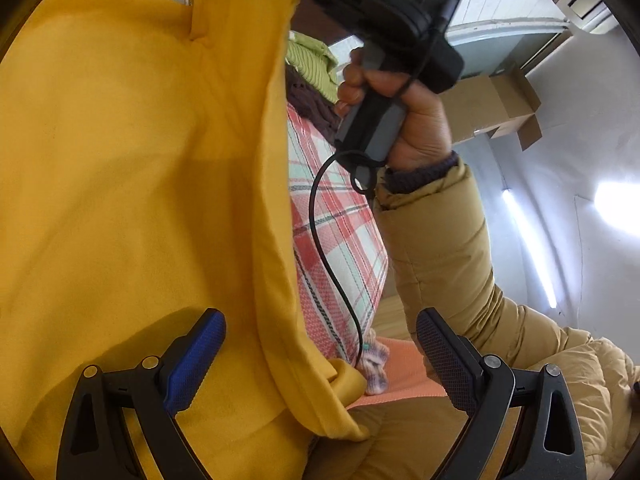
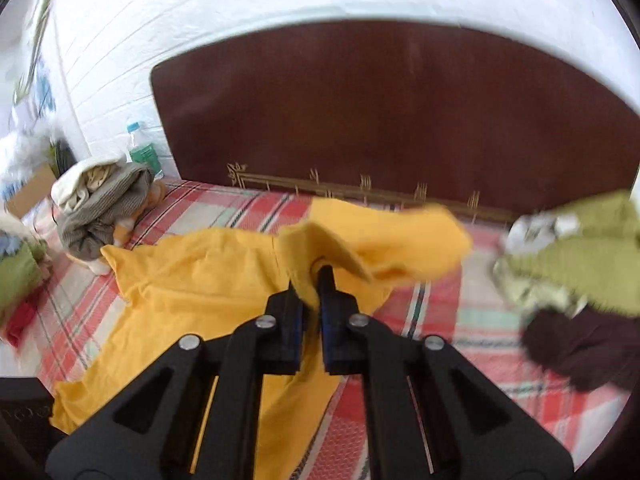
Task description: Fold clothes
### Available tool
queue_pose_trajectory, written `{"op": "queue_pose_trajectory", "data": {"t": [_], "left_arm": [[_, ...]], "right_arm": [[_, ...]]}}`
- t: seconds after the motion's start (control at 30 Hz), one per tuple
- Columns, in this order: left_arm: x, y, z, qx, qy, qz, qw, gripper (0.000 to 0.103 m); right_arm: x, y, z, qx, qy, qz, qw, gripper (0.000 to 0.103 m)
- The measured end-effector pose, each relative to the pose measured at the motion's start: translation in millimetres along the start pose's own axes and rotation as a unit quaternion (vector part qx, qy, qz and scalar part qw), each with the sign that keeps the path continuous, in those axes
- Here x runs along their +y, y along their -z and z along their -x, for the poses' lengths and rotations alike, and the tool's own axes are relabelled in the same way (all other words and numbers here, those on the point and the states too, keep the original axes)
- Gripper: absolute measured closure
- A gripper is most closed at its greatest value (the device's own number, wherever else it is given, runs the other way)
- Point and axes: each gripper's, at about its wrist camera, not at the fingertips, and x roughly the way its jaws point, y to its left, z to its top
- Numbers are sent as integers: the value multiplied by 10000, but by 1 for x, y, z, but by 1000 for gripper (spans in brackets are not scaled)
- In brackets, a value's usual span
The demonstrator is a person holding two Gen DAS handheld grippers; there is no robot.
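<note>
A: Where is the yellow cloth (image 2: 192,280), and why does part of it rise?
B: It is spread on the plaid bed (image 2: 472,316); the right gripper (image 2: 314,280) is pinched on one raised edge.
A: The left gripper (image 1: 320,344)?
B: Wide apart, holding nothing, beside the hanging cloth's hem, placed to catch it.

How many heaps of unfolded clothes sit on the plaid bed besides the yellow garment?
3: a grey-and-cream heap far left by the headboard, a green-and-maroon heap at right, and a green-and-red heap at the left edge. More may be hidden.

yellow garment (image 2: 200,280) | red-and-mint plaid bedsheet (image 2: 460,320) (white ground) | dark brown headboard (image 2: 380,112) | tan sleeve (image 1: 448,248)
</note>
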Motion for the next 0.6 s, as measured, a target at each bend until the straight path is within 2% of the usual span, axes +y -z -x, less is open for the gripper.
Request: {"op": "queue_pose_trajectory", "data": {"t": [0.1,0.2,0.23,0.27,0.3,0.37,0.4,0.5,0.6], "left_arm": [[2,0,3,-35,19,22,10000,5],[4,1,7,-70,19,44,10000,5],[5,2,9,-82,19,51,10000,5],[6,2,10,-93,19,58,9999,5],[6,2,11,-105,20,65,9999,5],[8,3,14,-128,22,78,9999,5],[9,2,15,-139,28,85,9999,5],[10,1,15,-155,23,112,9998,5],[11,0,14,-143,3,112,9998,5]], "right_arm": [[40,1,-22,338,287,937,9946,93],[66,18,-50,936,-104,1249,9877,84],[66,22,-51,991,-344,1137,9880,82],[64,26,-51,1026,-586,1010,9878,75],[63,30,-50,1060,-827,882,9870,55],[44,32,-39,882,-1119,400,9890,33],[31,33,-32,751,-1201,137,9898,33],[-14,31,-26,562,-990,-636,9915,33],[-37,32,-47,710,-773,-1142,9879,33]]}}
